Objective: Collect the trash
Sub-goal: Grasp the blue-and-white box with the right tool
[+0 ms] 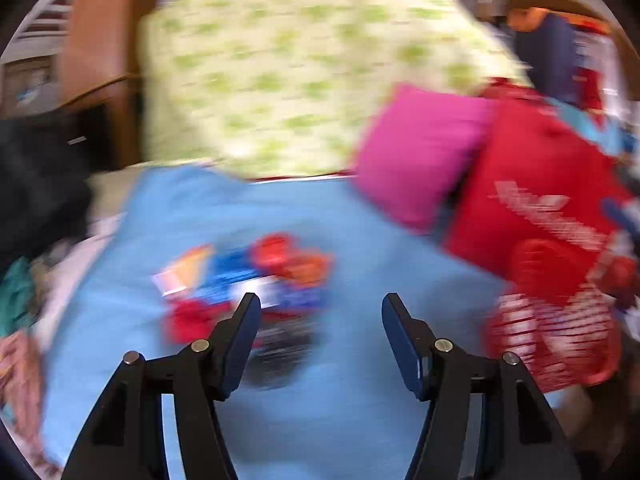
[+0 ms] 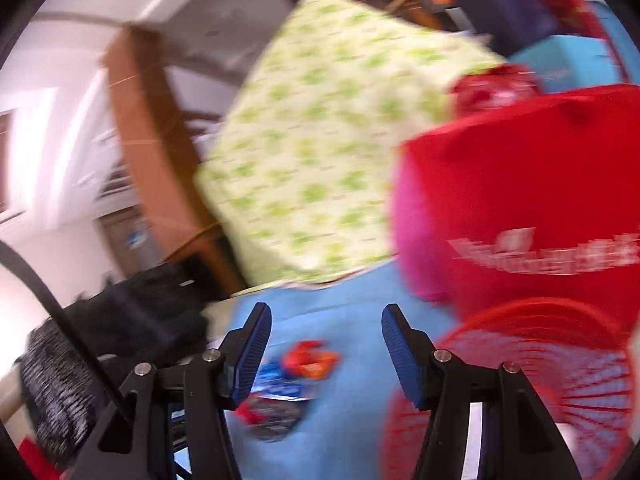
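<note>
Lying outside red basket (image 2: pixel 520 380): apparently wrappers (image 2: pixel 288 384).

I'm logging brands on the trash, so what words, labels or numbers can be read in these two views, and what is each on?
None can be read; both views are motion-blurred.
Red bag: white lettering, smeared, illegible.
Pile of wrappers on the blue cloth: coloured print, no letters legible.
Grey box at the far left: blue mark, too blurred to read.
Green-patterned bundle: pattern only, no text visible.

Green-patterned cushion (image 1: pixel 304 64), pink pillow (image 1: pixel 420 152)
</note>
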The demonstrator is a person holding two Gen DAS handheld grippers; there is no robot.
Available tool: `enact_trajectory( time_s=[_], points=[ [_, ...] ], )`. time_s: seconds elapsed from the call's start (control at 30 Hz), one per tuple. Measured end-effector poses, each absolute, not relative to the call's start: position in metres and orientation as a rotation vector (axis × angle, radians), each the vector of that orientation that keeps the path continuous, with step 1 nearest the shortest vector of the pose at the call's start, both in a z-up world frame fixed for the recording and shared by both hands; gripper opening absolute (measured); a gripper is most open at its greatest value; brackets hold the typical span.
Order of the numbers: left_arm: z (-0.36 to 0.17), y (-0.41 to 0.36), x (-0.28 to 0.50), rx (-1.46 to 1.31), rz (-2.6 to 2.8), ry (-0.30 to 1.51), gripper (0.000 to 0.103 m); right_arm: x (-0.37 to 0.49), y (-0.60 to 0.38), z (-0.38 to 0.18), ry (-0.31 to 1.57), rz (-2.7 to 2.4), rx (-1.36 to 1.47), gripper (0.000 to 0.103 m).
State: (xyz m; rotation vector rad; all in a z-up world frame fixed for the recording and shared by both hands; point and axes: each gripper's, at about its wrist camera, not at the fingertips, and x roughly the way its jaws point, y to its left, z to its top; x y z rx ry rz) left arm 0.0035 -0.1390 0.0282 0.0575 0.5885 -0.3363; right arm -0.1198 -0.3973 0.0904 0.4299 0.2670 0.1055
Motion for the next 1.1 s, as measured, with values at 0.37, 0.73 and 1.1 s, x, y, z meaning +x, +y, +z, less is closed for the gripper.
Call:
enact_trajectory(
  time_s=[0.37, 0.73, 1.1],
  points=[
    [-0.041, -0.034, 0.037, -0.083, -0.144, 0.738, 0.064, -0.029, -0.311, 0.015, 0.579, 0.351, 0.464, 0.062],
    [-0.060, -0.053, 0.055, -0.092, -0.215, 0.831, 0.064, 0.066, -0.310, -0.087, 0.887, 0.283, 0.702, 0.062],
    [-0.068, -0.063, 0.059, -0.050, -0.220, 0.860, 0.064, 0.125, -0.321, -0.149, 0.947, 0.262, 1.102, 0.070]
  ],
)
